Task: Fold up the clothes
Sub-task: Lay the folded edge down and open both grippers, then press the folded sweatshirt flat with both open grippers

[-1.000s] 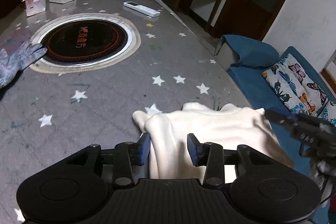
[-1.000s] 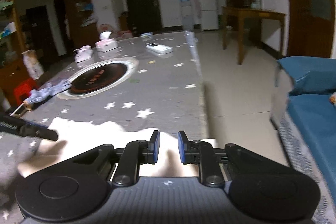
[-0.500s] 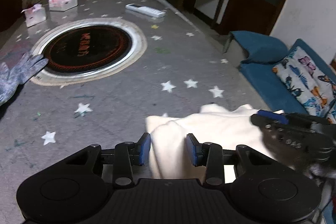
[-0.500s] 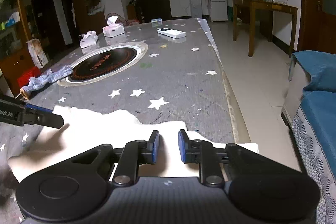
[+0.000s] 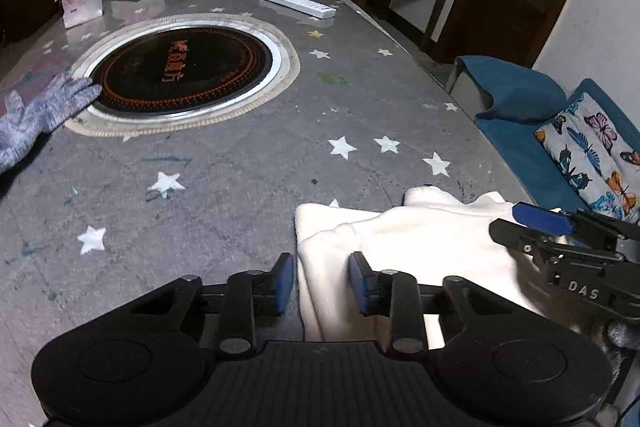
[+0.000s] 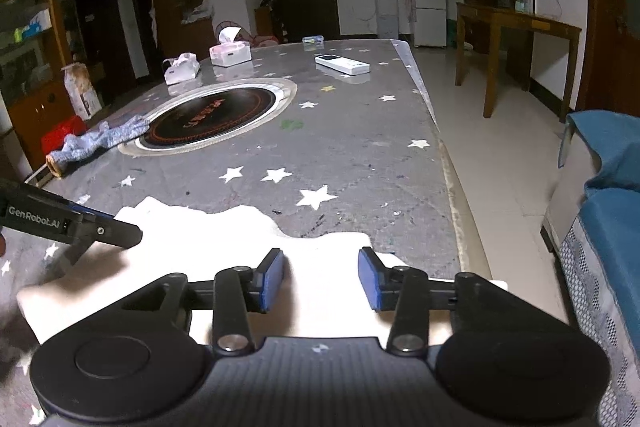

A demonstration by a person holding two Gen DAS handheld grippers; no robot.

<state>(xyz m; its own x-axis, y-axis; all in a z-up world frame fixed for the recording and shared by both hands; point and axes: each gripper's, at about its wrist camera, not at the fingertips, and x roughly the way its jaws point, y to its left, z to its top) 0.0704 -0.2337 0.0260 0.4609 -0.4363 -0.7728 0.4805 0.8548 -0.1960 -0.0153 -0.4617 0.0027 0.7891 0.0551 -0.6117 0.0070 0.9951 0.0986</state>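
Cream garment [image 5: 416, 247] on table [image 5: 248, 167], grippers [image 5: 321, 281] [image 6: 321, 279] parted

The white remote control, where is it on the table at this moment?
The white remote control lies on the far part of the table, beyond the round black cooktop and to its right, near the table's right edge; the right wrist view shows it too.

Twin wrist views (close), shared table [image 5: 248, 179]

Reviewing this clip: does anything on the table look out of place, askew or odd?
One thing: a blue-grey knitted glove lies loose at the far side of the grey star-patterned table, its fingers overlapping the rim of the round black inset cooktop. The cream garment lies rumpled, which fits mid-fold.
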